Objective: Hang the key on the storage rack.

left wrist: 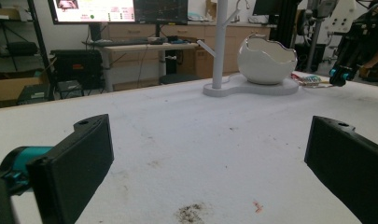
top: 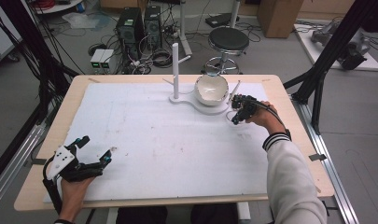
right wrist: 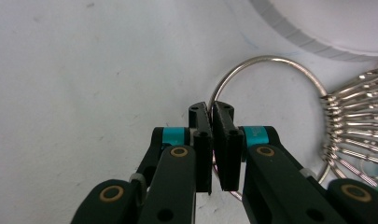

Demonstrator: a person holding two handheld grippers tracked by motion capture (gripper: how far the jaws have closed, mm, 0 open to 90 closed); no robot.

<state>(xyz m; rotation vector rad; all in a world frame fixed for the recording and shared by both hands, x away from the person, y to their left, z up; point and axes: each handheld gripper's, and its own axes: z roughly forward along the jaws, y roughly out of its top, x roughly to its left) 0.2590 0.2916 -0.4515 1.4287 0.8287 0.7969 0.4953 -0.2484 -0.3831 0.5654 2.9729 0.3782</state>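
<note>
My right gripper [top: 236,116] [right wrist: 211,108] points down at the white table cover just right of the white stand. It is shut on a thin metal ring [right wrist: 266,59], whose wire passes between the pads. Several thin metal strips [right wrist: 359,116] hang on the ring's right side and lie flat on the cover. At the front left of the table, my left gripper [top: 97,148] [left wrist: 210,140] rests open with nothing between its jaws. In the left gripper view, the right gripper [left wrist: 340,73] is far off beside the stand.
A white stand base [top: 196,100] carries an upright post [top: 175,70] [left wrist: 220,42] and a white cracked-egg-shaped bowl [top: 212,88] [left wrist: 266,58] at the back centre. The white cover [top: 168,140] bears a few dark smudges. A stool [top: 228,39] and computers stand beyond the table.
</note>
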